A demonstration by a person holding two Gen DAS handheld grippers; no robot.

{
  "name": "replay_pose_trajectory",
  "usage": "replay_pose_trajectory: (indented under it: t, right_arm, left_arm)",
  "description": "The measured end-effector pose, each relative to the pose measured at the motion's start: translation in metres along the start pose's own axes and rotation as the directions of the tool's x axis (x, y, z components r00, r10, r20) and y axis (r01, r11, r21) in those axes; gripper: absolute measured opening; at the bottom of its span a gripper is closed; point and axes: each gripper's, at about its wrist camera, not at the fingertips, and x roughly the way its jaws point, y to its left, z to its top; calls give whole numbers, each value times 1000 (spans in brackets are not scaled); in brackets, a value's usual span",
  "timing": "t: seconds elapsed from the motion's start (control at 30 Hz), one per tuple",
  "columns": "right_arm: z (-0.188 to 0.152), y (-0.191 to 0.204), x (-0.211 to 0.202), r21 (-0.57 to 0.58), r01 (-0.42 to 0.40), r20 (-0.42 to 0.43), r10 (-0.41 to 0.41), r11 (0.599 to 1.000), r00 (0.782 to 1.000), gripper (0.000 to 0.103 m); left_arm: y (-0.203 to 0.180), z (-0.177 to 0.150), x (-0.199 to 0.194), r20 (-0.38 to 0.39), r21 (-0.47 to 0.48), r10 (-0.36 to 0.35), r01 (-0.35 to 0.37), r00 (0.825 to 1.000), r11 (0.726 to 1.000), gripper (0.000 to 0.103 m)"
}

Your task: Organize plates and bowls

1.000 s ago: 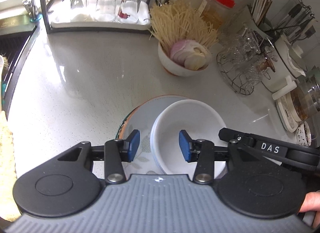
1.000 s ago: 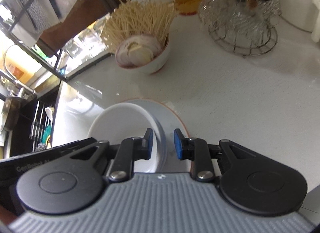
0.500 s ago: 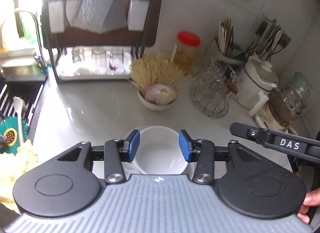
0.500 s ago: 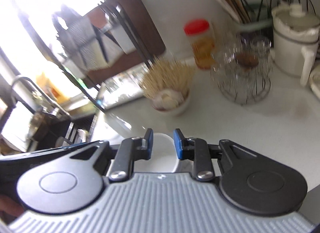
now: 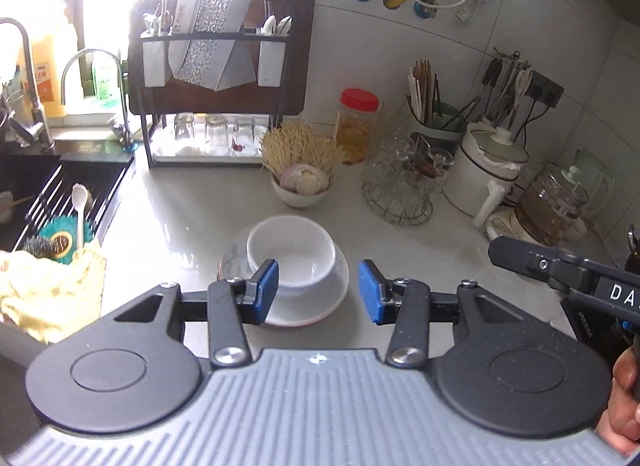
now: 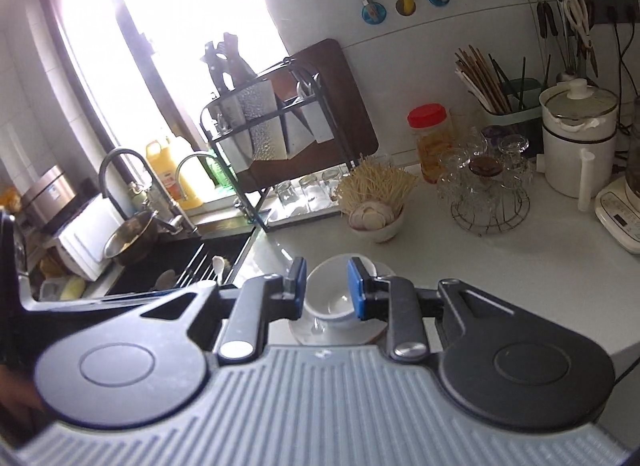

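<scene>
Comparing the left wrist view with a second earlier: left gripper [image 5: 318, 292] had pulled up and away, jaws apart, empty. White bowl [image 5: 291, 252] sat in plate [image 5: 320, 302] on counter [image 5: 180, 205]; stacking apparently done.

Right wrist view: right gripper [image 6: 327, 288], narrowly parted, held nothing. Small bowl [image 6: 374, 219] contained onion, noodles.

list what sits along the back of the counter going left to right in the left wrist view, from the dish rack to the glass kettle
dish rack → bowl of noodles and onion → red-lidded jar → wire basket of glasses → chopstick holder → white pot → glass kettle
</scene>
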Motion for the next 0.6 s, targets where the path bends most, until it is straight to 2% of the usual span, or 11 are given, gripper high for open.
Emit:
replay_pose_trajectory:
  t: [0.33, 0.6]
  right_arm:
    - [-51, 7, -58, -35, 5, 3, -5, 999, 1000, 27]
    - [-70, 8, -79, -64, 27, 11, -26, 998, 1000, 27]
  left_arm:
    - [-21, -76, -72, 25, -18, 50, -49, 998, 999, 52]
    - [-28, -104, -99, 47, -19, 64, -63, 997, 998, 58]
